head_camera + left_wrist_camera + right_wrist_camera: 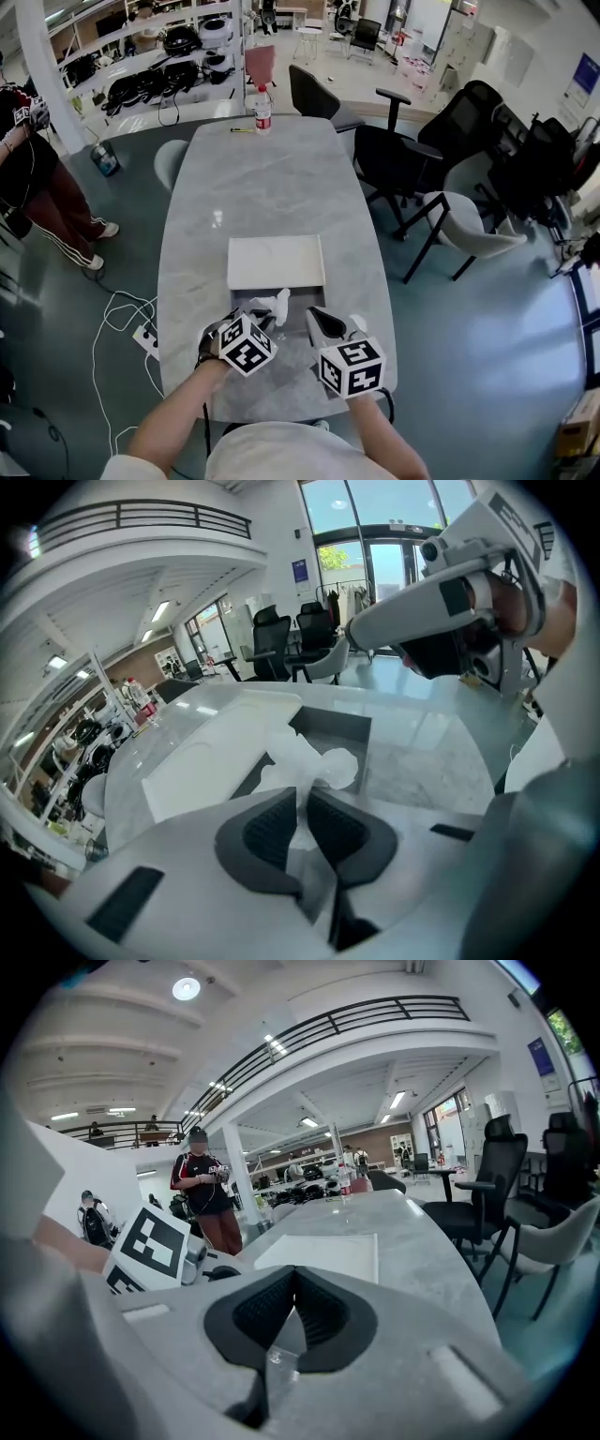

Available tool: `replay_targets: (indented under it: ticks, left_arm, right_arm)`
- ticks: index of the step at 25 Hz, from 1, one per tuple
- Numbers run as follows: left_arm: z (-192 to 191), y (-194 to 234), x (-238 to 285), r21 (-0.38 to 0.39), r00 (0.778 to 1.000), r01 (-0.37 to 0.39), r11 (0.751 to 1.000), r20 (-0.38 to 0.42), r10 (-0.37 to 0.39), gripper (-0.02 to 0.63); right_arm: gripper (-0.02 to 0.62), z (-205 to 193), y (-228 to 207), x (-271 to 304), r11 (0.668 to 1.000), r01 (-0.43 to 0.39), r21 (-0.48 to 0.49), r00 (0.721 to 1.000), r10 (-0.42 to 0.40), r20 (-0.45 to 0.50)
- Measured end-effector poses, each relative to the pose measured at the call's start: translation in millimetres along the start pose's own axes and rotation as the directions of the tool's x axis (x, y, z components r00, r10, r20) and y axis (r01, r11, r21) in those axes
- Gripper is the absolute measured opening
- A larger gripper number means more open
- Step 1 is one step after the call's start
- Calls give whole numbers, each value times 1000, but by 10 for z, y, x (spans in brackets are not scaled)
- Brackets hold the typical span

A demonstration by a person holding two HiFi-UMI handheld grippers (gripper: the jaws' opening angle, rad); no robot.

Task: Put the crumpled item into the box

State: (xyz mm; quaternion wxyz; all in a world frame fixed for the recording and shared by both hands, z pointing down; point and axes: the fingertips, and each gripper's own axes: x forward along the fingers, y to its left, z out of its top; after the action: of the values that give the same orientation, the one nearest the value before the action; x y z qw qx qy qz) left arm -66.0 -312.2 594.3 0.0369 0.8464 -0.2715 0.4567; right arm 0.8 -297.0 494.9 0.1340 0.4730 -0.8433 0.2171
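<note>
A crumpled white tissue [305, 761] is pinched between the jaws of my left gripper [302, 797], which is shut on it. In the head view the tissue [276, 305] sits at the tip of the left gripper [263, 324], just over the near edge of the open box [251, 299]. The box [337, 726] has a dark inside, and its white lid [211, 757] lies flat beyond it. My right gripper [320, 319] is close on the right, shut with nothing visible between its jaws [293, 1279].
The grey marble table [272, 187] carries a water bottle [262, 110] and a pen [242, 130] at its far end. Office chairs [398, 150] stand along the right. A person [33, 178] stands at the left, with a power strip [145, 338] and cables on the floor.
</note>
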Motion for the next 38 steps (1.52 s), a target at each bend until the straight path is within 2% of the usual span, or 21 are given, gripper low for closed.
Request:
replay_targets:
  ticks: [5,15,22,26,29,34,38]
  left_arm:
    - [-118,26,196,91,996,46,995,-77,-39,35]
    - [-170,23,405,143,989,100,985,-124,-83,35]
    - [-183,-19,446,124,988,119,985,-116,-104,37]
    - [-153,-32,436,110,988,131,985,-102,-120,84]
    - [-133,-50,412,109,987,140,984,-98,-129,86]
    - [-107,-38,320,98,991,114,989,-79,-107,86]
    - [-48,3,178,50,996,80,996,-47,-78,86]
  right_arm:
    - [5,-46,-87,16,999,30,17,999,-30,-12]
    - [5,-175,-186,-4,996,67,59,997,-65,-32]
    - [5,-222,-208,-24,995,75,71,997,-73,-36]
    - [5,-234,-203,-20,995,74,70,997,-71,-38]
    - [5,-233,-200,-34,995,71,70,997,-69,-38]
    - [5,-218,-177,-89,996,68,65,997,-66,-29]
    - [5,-179,-122,-137,997,53,54,998,-52,-20]
